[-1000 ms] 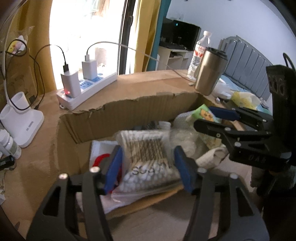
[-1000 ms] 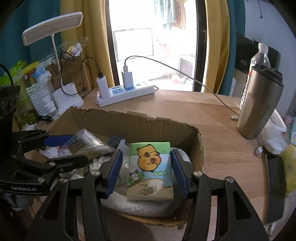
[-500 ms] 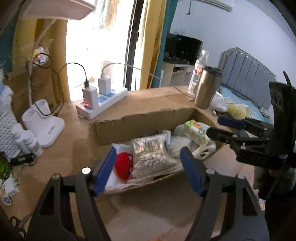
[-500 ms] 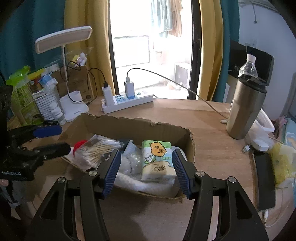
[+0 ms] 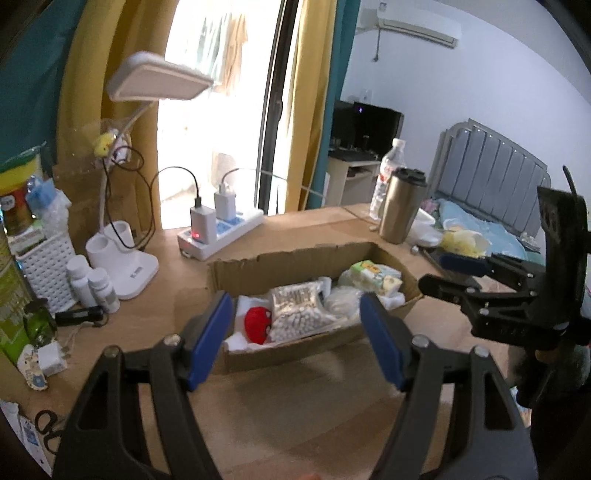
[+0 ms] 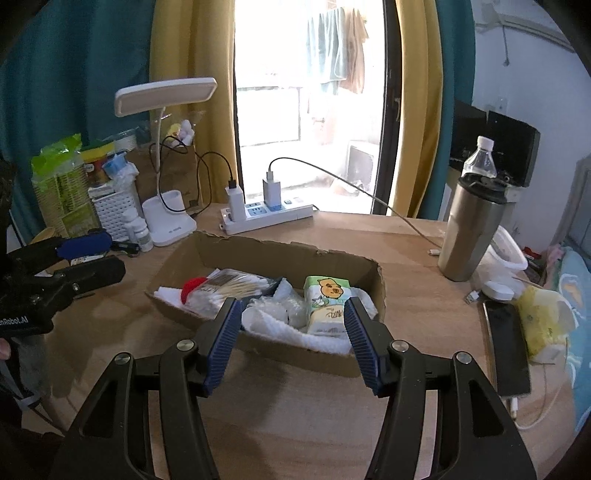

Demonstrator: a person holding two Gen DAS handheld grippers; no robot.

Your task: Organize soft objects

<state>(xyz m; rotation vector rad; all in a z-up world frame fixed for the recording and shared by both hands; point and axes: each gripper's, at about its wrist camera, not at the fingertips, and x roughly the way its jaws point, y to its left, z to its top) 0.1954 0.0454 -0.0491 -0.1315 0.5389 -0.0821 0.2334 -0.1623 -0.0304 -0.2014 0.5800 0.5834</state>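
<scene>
Inside cardboard box [image 6: 378,286]: cotton-swab bag [image 5: 299,308], tissue pack [image 6: 327,304] released; left tool [image 5: 295,341], right tool [image 6: 291,339] spread, empty, pulled back; sorting likely done.

Bright window [image 6: 306,110] centred behind wooden desk [image 6: 295,406]; yellow curtains [image 6: 192,74] flank it, teal curtains [image 6: 55,92] outside those. Right of window: pale wall, air conditioner [image 5: 417,29], grey headboard [image 5: 491,162].
</scene>
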